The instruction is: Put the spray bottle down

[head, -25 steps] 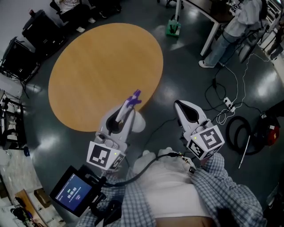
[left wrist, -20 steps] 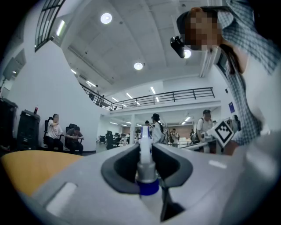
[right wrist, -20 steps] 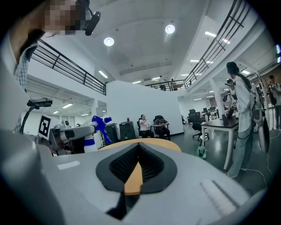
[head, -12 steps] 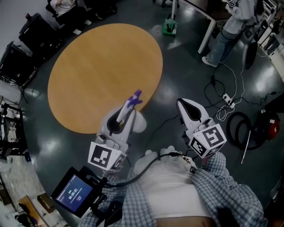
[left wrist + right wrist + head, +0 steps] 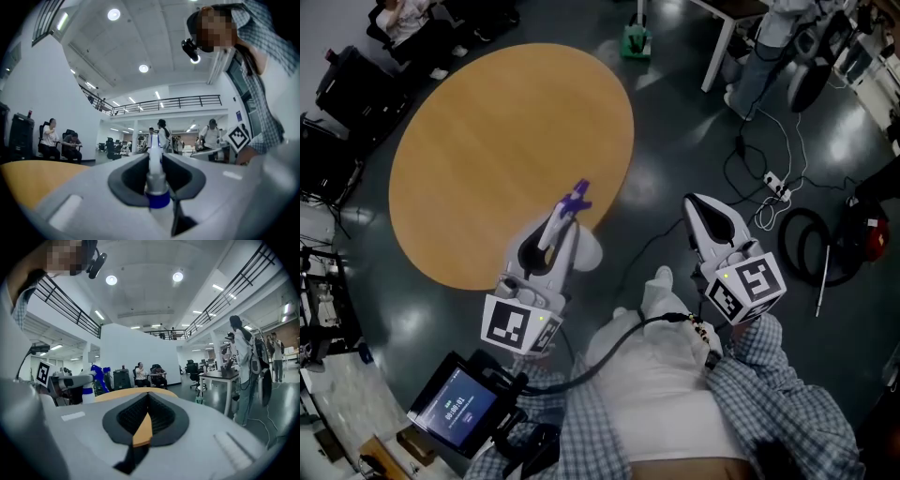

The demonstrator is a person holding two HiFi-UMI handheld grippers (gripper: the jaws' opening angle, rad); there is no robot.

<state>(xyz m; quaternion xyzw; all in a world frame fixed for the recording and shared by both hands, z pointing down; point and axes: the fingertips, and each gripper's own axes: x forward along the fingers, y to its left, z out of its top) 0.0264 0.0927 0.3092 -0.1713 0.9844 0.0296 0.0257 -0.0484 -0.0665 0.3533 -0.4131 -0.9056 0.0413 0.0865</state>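
Note:
In the head view my left gripper (image 5: 555,234) is shut on a white spray bottle (image 5: 587,251) with a purple-blue nozzle (image 5: 575,199). It holds the bottle in the air over the near edge of the round wooden table (image 5: 487,131). The left gripper view shows the bottle's neck and blue collar (image 5: 157,197) pinched between the jaws of the left gripper (image 5: 157,173). My right gripper (image 5: 698,208) hangs over the dark floor to the right of the table, shut and holding nothing. In the right gripper view the right gripper (image 5: 147,401) points level at the table (image 5: 136,393), with the held bottle (image 5: 87,392) at its left.
Black cases (image 5: 342,89) and seated people stand past the table's far left. A desk (image 5: 722,19), a standing person (image 5: 759,56) and a green object (image 5: 636,39) are at the top. Cables with a power strip (image 5: 773,192) and a black hose (image 5: 802,248) lie on the floor at right.
Both grippers have drifted a little and sunk slightly. The left one keeps its hold on the bottle near the table's edge. The right one has moved slightly right.

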